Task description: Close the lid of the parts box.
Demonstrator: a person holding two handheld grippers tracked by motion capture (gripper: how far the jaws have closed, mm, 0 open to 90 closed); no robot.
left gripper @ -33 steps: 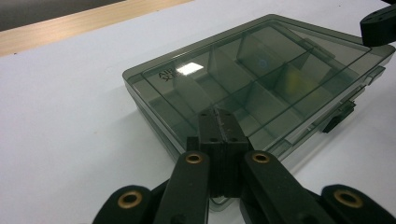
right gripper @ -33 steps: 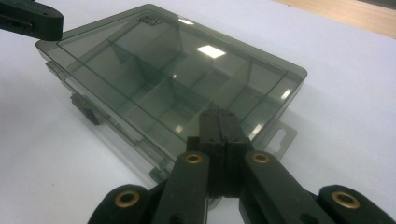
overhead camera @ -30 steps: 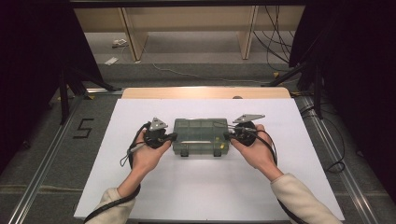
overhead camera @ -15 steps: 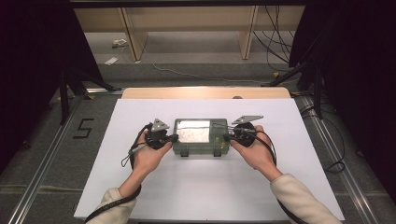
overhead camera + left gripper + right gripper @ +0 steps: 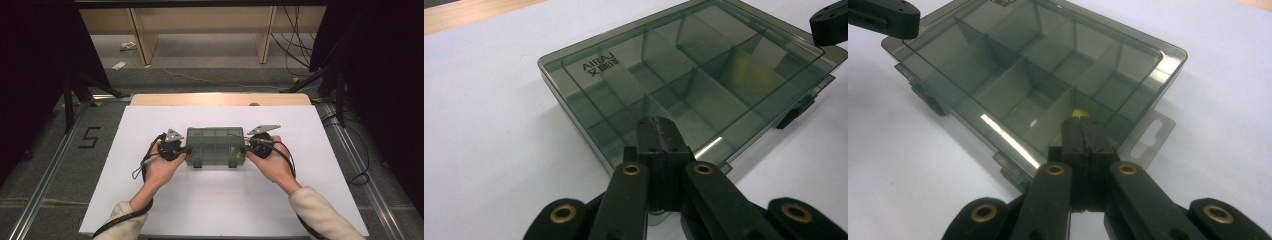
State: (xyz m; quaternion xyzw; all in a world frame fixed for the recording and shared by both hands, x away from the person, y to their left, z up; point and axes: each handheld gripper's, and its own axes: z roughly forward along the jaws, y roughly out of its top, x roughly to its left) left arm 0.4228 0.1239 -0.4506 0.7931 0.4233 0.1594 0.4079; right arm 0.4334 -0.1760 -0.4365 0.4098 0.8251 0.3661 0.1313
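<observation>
**High view: two closed hand-held grippers flank a smoky organiser box**

Left gripper view has the left hand-held gripper (image 5: 659, 132) with its two black jaws pressed flat together, nothing between them, their tips over the near edge of the compartment box (image 5: 684, 85). Right gripper view shows the right hand-held gripper (image 5: 1083, 135) likewise clenched on nothing, its tips over the box's opposite short end, close to the hanging tab (image 5: 1148, 137) with its slot.

From above, the left hand (image 5: 160, 167) and right hand (image 5: 270, 162) hold the grippers against the two short ends of the box (image 5: 215, 146); whether the jaws actually touch the plastic cannot be told.

The box is a translucent grey-green organiser, lying flat with its lid closed, divided inside into several compartments. Two latches (image 5: 215, 163) sit on its long side facing the person. Printed lettering (image 5: 600, 63) marks one corner of the lid. A small yellow item (image 5: 1079, 113) shows through the lid in a compartment just beyond the right gripper's tips.

The box rests near the middle of the white tabletop (image 5: 150, 210). A wooden edge (image 5: 220, 99) runs along the far side, and a "5" (image 5: 90, 137) is marked on the floor to the left.
</observation>
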